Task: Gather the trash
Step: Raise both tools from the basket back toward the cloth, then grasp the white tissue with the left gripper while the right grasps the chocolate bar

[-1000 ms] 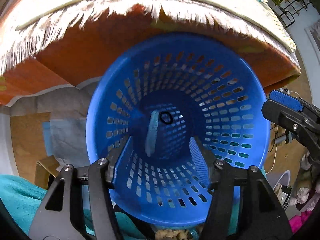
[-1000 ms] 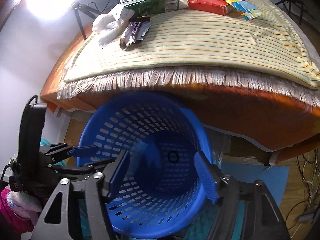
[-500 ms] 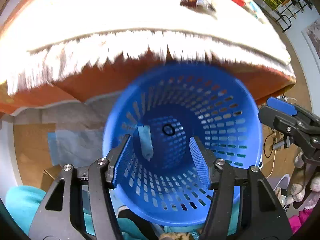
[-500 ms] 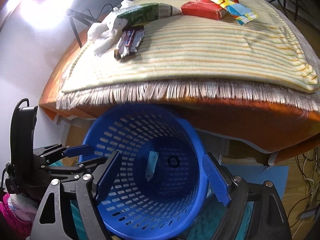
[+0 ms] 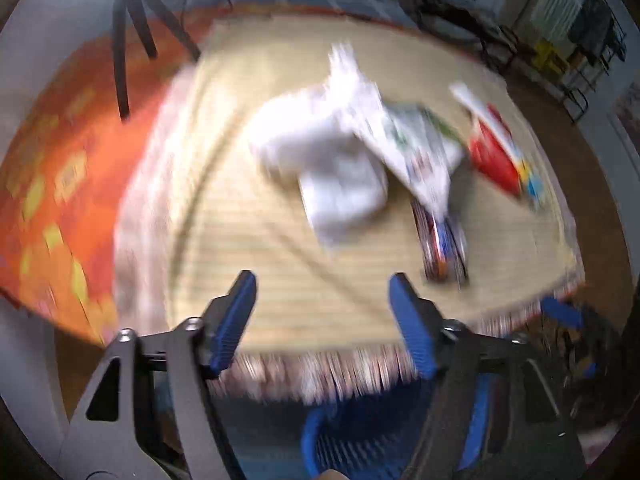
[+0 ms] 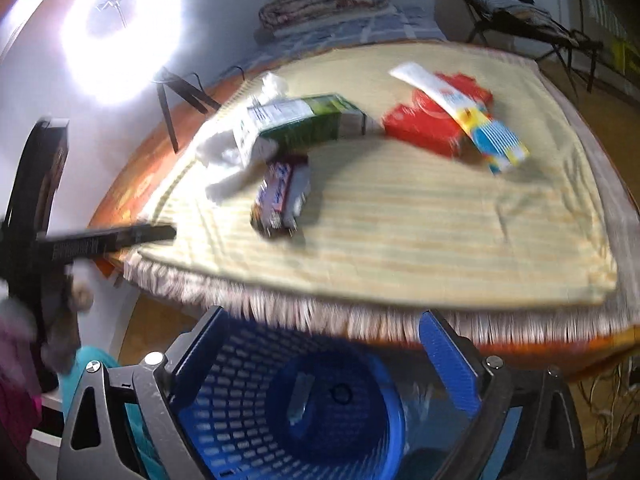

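Trash lies on the striped mat (image 6: pixel 420 240): carton (image 6: pixel 304 124), candy wrapper (image 6: pixel 282 192), probably tissue (image 5: pixel 336 168). Left gripper (image 5: pixel 322 312) and right gripper (image 6: pixel 320 344) have just been opening, empty, above the mat's fringe.

You can't read any text here. The green carton (image 6: pixel 298 122) shows a white panel of print, the candy wrapper (image 6: pixel 280 192) shows blurred lettering, and the tube (image 6: pixel 460 110) and red box (image 6: pixel 424 128) carry printed markings, but motion blur leaves every word illegible. In your left wrist view the blur is heavier still.
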